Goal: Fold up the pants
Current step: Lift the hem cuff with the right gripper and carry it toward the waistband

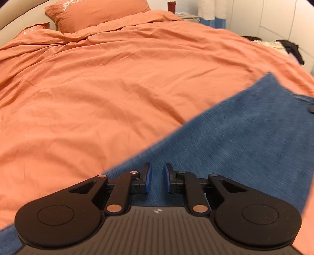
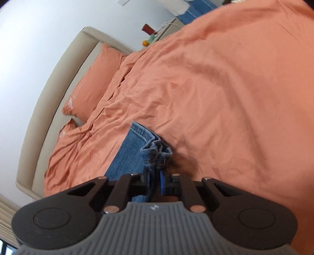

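Pinching bunched denim: right gripper [image 2: 155, 181] has its blue pads [image 2: 162, 183] closed on a gathered edge of the jeans [image 2: 129, 155], a stitched hem or cuff crumpled just past the fingertips. Can't tell if it's waist or leg end. Camera is rolled hard, so the fabric hangs or drapes from the grip over the bed

Left gripper [image 1: 158, 177] has a narrow gap between its pads [image 1: 148, 179], nothing in it. It hovers over the jeans [image 1: 245, 141], which spread as a flat blue panel from under the tool toward the right edge of that view. Motion blur on the weave, contact with cloth not resolvable

Handling, my read:
- denim is limp but fairly heavy, it'll sag and swing from 1 grip point
- thick at seams and hems, so those are the grab points, pads bite better on 2+ layers
- rough surface, low slip risk
- not fragile, firm clamp is fine
- left should take a matching edge or corner so the fold line stays straight

Beyond the jeans: orange duvet [image 1: 117, 88], wrinkled and soft, will drag with the cloth. Farther back, orange pillow [image 1: 98, 13], beige headboard [image 2: 58, 78], red cup [image 1: 171, 5] on the nightstand
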The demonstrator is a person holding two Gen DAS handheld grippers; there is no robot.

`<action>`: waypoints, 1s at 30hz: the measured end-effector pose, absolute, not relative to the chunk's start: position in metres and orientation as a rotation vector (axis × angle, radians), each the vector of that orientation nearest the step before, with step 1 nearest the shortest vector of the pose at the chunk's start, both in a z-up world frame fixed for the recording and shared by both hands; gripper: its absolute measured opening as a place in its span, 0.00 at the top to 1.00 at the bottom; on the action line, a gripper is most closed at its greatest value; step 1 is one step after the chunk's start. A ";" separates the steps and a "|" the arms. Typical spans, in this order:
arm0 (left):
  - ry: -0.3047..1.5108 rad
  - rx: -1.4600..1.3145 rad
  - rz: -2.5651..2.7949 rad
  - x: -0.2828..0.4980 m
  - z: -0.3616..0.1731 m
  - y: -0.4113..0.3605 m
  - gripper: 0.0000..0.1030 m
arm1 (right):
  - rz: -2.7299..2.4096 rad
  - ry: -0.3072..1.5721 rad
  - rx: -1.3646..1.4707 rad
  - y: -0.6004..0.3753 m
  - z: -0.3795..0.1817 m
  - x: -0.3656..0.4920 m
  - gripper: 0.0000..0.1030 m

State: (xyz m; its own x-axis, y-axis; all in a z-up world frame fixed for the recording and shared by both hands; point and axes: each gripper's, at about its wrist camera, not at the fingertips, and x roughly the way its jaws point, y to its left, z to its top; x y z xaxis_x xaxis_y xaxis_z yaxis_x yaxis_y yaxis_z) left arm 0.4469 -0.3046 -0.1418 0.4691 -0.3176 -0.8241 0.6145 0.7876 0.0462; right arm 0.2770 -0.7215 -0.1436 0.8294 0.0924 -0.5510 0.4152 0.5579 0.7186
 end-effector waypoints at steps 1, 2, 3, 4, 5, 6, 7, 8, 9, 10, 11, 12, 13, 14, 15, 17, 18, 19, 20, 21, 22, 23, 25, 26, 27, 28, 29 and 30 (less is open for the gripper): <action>0.933 0.352 -0.586 0.453 -0.146 -0.307 0.84 | -0.202 0.590 0.957 -0.721 -0.141 0.279 0.96; 0.943 0.345 -0.586 0.457 -0.150 -0.310 0.85 | -0.202 0.597 0.944 -0.721 -0.140 0.281 0.96; 0.944 0.343 -0.585 0.460 -0.152 -0.311 0.86 | -0.205 0.606 0.930 -0.720 -0.138 0.283 0.96; 0.948 0.342 -0.585 0.463 -0.154 -0.313 0.87 | -0.205 0.611 0.920 -0.721 -0.138 0.282 0.96; 0.954 0.344 -0.585 0.463 -0.156 -0.314 0.87 | -0.204 0.615 0.914 -0.721 -0.138 0.285 0.96; 0.957 0.342 -0.583 0.465 -0.157 -0.315 0.87 | -0.205 0.620 0.908 -0.721 -0.138 0.286 0.96; 0.959 0.337 -0.581 0.467 -0.158 -0.315 0.87 | -0.204 0.623 0.903 -0.721 -0.139 0.282 0.96; 0.963 0.328 -0.580 0.468 -0.157 -0.314 0.87 | -0.207 0.627 0.896 -0.721 -0.139 0.283 0.96; 0.966 0.320 -0.580 0.469 -0.155 -0.312 0.87 | -0.212 0.633 0.889 -0.721 -0.139 0.283 0.96; 0.963 0.316 -0.579 0.467 -0.151 -0.311 0.88 | -0.219 0.638 0.887 -0.721 -0.140 0.283 0.96; 0.961 0.313 -0.583 0.464 -0.146 -0.310 0.88 | -0.227 0.644 0.885 -0.720 -0.140 0.283 0.96; 0.961 0.312 -0.596 0.458 -0.140 -0.308 0.88 | -0.234 0.648 0.883 -0.720 -0.139 0.283 0.96; 0.961 0.314 -0.613 0.450 -0.134 -0.306 0.87 | -0.236 0.650 0.880 -0.719 -0.137 0.283 0.96; 0.960 0.324 -0.634 0.440 -0.129 -0.304 0.87 | -0.238 0.651 0.874 -0.718 -0.133 0.284 0.96; 0.957 0.340 -0.655 0.429 -0.125 -0.302 0.87 | -0.238 0.651 0.868 -0.717 -0.128 0.284 0.96; 0.969 0.354 -0.691 0.407 -0.122 -0.298 0.87 | -0.233 0.642 0.848 -0.713 -0.114 0.285 0.96; 0.983 0.352 -0.717 0.397 -0.123 -0.296 0.87 | -0.231 0.638 0.831 -0.710 -0.106 0.287 0.97; 0.992 0.356 -0.740 0.386 -0.124 -0.293 0.88 | -0.229 0.635 0.811 -0.707 -0.098 0.288 0.97; 1.001 0.370 -0.761 0.374 -0.127 -0.291 0.88 | -0.229 0.633 0.793 -0.703 -0.090 0.289 0.97; 1.004 0.379 -0.778 0.363 -0.129 -0.290 0.91 | -0.229 0.631 0.778 -0.699 -0.083 0.291 0.97; 1.007 0.378 -0.796 0.352 -0.131 -0.288 0.91 | -0.232 0.632 0.759 -0.696 -0.075 0.293 0.97; 1.013 0.369 -0.812 0.342 -0.133 -0.287 0.91 | -0.235 0.633 0.741 -0.692 -0.068 0.294 0.97; 1.019 0.343 -0.828 0.328 -0.136 -0.287 0.99 | -0.236 0.633 0.700 -0.683 -0.055 0.296 0.97; 1.021 0.340 -0.825 0.321 -0.138 -0.287 1.00 | -0.235 0.635 0.676 -0.678 -0.048 0.297 0.97; 1.019 0.341 -0.824 0.316 -0.139 -0.287 1.00 | -0.234 0.637 0.655 -0.673 -0.041 0.298 0.97; 1.021 0.330 -0.821 0.314 -0.139 -0.286 1.00 | -0.232 0.640 0.635 -0.667 -0.034 0.300 0.97; 1.039 0.303 -0.831 0.315 -0.138 -0.283 1.00 | -0.229 0.642 0.612 -0.660 -0.027 0.302 0.97; 1.067 0.261 -0.855 0.316 -0.134 -0.279 0.99 | -0.225 0.642 0.592 -0.654 -0.019 0.304 0.97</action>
State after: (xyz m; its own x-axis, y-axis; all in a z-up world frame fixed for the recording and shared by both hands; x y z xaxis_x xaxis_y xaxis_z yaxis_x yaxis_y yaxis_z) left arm 0.3155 -0.2787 -0.1343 0.2065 -0.4863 -0.8491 0.7229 0.6606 -0.2026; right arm 0.3044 -0.6538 -0.0187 0.7839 -0.0177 -0.6206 0.3729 0.8126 0.4478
